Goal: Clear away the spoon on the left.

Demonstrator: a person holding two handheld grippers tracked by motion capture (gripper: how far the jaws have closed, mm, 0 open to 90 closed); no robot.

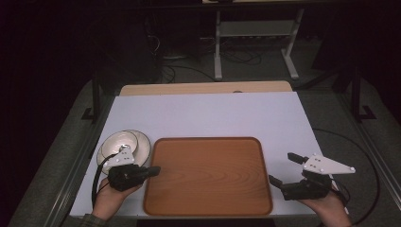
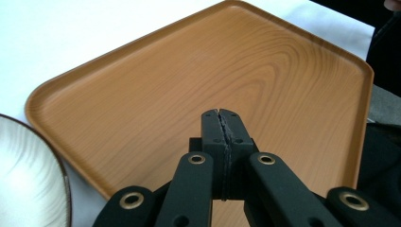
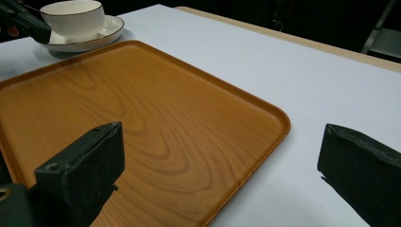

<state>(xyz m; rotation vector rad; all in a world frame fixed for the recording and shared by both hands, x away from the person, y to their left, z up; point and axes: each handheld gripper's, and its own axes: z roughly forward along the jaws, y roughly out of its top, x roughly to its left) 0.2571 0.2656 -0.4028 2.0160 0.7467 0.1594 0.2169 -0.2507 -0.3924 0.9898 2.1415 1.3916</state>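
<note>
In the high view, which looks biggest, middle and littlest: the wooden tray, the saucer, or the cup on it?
1. wooden tray, by far the biggest.
2. saucer, much smaller, by the tray's left corner.
3. cup, smallest; it sits inside the saucer's rim.

A lab-style recording room, probably.
A white-topped table (image 1: 203,113) stood in a dark room, with a metal-legged bench (image 1: 255,35), loose floor cables (image 1: 189,71) and framing rails (image 1: 373,151) around it.

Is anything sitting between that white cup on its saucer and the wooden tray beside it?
Nothing visible: the white cup on its saucer sits just off the bare brown wooden tray's far-left corner, only white tabletop between.
</note>
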